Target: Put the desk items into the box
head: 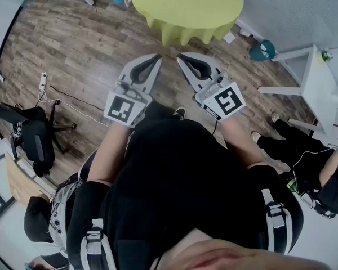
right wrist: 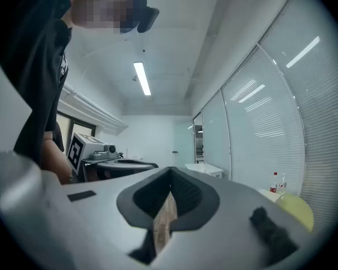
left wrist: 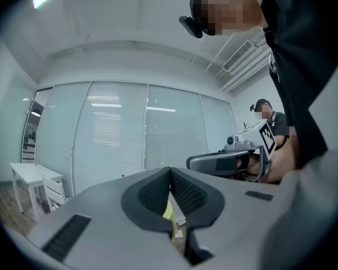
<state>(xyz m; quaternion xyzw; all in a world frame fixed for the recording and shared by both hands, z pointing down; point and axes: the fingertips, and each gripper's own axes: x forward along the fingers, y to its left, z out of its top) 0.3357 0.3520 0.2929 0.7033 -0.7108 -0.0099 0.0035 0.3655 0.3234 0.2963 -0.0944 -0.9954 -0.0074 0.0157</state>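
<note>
Black shirt (head: 180, 173); left gripper (head: 156, 58), right gripper (head: 180, 57) — closed, empty.

An office — glass partition walls (left wrist: 118, 128), strip ceiling light (right wrist: 142, 79).

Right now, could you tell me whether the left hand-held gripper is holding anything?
No, the left hand-held gripper has its jaws closed together with nothing between them.

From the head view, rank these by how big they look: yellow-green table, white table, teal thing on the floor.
1. yellow-green table, though the frame cuts it off
2. white table
3. teal thing
</note>
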